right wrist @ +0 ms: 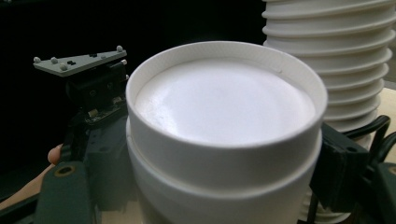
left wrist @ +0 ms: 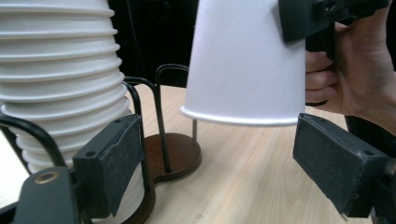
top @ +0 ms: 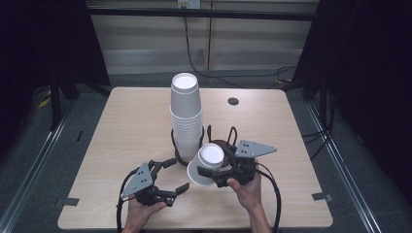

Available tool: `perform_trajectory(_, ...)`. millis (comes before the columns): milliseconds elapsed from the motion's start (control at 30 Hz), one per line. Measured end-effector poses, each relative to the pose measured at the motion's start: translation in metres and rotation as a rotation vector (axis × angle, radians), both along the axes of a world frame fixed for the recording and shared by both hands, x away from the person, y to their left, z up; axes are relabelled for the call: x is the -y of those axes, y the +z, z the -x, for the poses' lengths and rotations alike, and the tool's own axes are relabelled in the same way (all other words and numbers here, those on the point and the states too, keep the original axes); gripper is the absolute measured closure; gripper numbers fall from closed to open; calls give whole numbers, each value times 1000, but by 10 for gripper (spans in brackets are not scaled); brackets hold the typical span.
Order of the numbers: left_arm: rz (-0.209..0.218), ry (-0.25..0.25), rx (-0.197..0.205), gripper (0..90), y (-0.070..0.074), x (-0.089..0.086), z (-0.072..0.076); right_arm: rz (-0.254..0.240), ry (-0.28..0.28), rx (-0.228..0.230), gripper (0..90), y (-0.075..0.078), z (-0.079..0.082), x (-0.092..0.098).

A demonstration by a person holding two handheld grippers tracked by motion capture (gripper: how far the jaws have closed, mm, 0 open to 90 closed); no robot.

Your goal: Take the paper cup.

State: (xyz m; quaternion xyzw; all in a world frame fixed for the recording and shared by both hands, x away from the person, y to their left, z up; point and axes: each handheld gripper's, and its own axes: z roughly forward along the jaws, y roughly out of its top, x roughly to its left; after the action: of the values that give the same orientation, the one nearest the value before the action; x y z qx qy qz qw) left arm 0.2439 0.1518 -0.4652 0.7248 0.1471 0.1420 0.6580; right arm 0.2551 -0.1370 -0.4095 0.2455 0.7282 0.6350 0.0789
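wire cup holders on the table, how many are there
2, side by side on one joined brown base. The left holder carries the tall cup stack; the right holder stands behind the held cup, its base partly hidden, apparently empty.

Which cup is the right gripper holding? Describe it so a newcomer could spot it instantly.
Start at the tall stack of white cups standing in a black wire holder mid-table. Just right of its base, the right gripper clamps paper cups held upside down. Unlike the stacked ones, they hang tilted in the air, clear of the table.
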Motion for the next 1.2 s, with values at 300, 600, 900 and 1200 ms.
perform_trajectory(300,-13,-57,0,152,2,5,2,-2,42,-17,213,-8,0,-13)
perform_trajectory(600,-25,-94,-20,146,-3,12,0,-8,73,-37,214,-18,0,-22)
perform_trajectory(900,-22,-94,-34,108,-6,18,0,-32,104,-54,215,-26,0,-30)
perform_trajectory(1200,-14,-114,-55,96,-8,15,-4,-42,127,-47,215,-24,-1,-37)
